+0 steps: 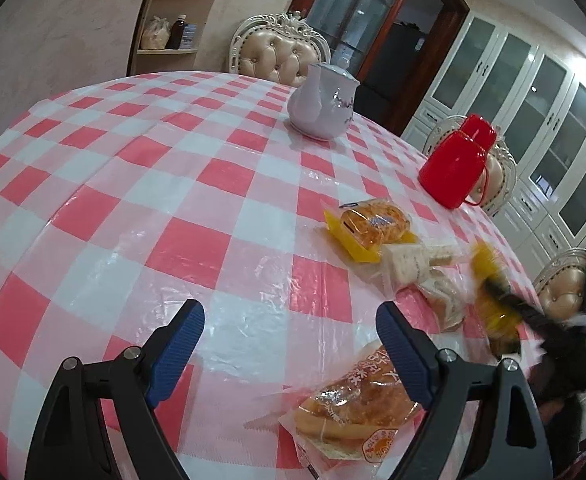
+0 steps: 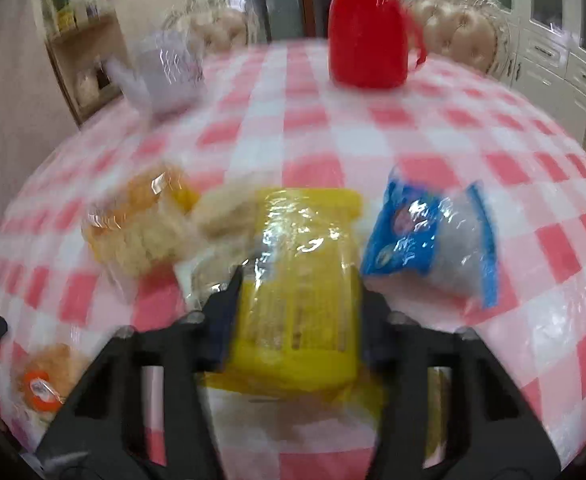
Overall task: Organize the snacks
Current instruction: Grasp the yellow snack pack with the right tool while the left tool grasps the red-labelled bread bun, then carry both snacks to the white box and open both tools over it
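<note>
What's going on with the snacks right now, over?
Right gripper shut on yellow snack pack. Left gripper open, empty, beside bread bun pack. Blue packet close alongside.

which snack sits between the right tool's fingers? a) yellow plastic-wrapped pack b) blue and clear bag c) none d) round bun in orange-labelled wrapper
a: in the right wrist view the right tool has both fingers against the sides of the yellow plastic-wrapped pack, while the blue and clear bag lies apart beside it.

Left gripper (image 1: pixel 289 328) spread wide above checked tablecloth (image 1: pixel 141 200), nothing between jaws. Bagged bun (image 1: pixel 353 408) by right finger; 2 more snack packs beyond, plus white teapot (image 1: pixel 323 102), red flask (image 1: pixel 457 162).
</note>
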Available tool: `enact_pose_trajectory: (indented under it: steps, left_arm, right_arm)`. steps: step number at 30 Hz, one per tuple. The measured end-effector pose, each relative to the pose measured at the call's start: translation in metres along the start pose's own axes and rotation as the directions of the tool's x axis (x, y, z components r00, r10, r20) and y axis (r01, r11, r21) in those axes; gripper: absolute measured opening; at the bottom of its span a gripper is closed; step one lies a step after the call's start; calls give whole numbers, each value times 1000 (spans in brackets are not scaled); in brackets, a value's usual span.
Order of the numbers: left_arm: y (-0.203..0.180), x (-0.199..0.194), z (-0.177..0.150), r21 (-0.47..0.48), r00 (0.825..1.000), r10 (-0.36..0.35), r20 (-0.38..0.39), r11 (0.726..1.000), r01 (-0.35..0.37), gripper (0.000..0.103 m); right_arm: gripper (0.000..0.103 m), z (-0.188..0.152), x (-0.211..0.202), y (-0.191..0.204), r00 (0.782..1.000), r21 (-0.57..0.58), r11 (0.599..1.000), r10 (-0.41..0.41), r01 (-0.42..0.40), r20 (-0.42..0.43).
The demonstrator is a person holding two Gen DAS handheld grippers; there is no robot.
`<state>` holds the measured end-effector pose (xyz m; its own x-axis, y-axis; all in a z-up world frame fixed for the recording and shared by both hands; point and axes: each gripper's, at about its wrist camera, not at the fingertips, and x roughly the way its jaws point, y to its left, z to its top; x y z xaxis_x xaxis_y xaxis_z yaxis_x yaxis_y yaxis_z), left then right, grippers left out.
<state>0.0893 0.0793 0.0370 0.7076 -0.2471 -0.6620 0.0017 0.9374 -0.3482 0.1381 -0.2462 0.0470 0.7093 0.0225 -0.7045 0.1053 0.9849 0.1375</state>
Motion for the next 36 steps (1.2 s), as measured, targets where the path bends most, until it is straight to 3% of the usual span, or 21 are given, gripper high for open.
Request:
enact_pose_trajectory:
  steps: [2, 6, 9, 12, 14, 18, 21, 24, 28, 29, 30, 32, 36]
  left_arm:
    - [-2, 0, -1, 13, 1000, -8, 1, 1000, 8, 88]
    - [-14, 0, -2, 74, 996, -85, -19, 994, 86, 88]
    - [-35, 3, -8, 215, 994, -98, -55, 971, 107, 89]
    - [-55, 5, -17, 375, 998, -48, -45, 925, 61, 89]
    - [-61, 9, -20, 436, 996, -48, -77, 897, 77, 89]
    - [-59, 12, -22, 415, 967, -155, -201, 881, 227, 89]
    - [-68, 18, -36, 483, 959, -122, -255, 843, 236, 89]
    - [-77, 28, -48, 538, 964, -52, -262, 821, 191, 89]
    - [-75, 29, -47, 526, 965, -55, -257, 830, 187, 88]
    - [-74, 29, -47, 518, 964, -58, -258, 834, 189, 84]
    - [-73, 29, -46, 515, 965, -59, -255, 836, 188, 74]
    - [-74, 30, -47, 521, 970, -43, -240, 837, 166, 66]
    - [-73, 29, -45, 507, 968, -65, -241, 842, 183, 56]
  right_arm:
    - [49, 5, -31, -9, 992, 18, 997, 72, -74, 105]
    - [49, 0, -74, -21, 977, 17, 988, 146, -151, 157]
    - [49, -14, -89, -25, 982, 13, 989, 148, -150, 117]
    - [49, -43, -90, -24, 991, -5, 992, 125, -125, 41]
    - [49, -62, -84, -25, 992, -4, 992, 125, -125, -23]
    - [49, -85, -76, -24, 987, -24, 994, 98, -102, -124]
    - [49, -87, -80, -19, 987, -62, 993, 95, -104, -129]
    - [49, -89, -79, -11, 987, -97, 991, 78, -92, -137]
    - [51, -89, -76, -11, 988, -106, 991, 72, -87, -136]
    - [51, -89, -74, -12, 988, -100, 991, 71, -85, -135]
    - [52, -88, -71, -11, 988, -99, 992, 68, -82, -137]
    - [53, -89, -67, -8, 988, -110, 991, 54, -70, -145]
    - [55, -94, -62, 0, 990, -160, 987, 10, -32, -138]
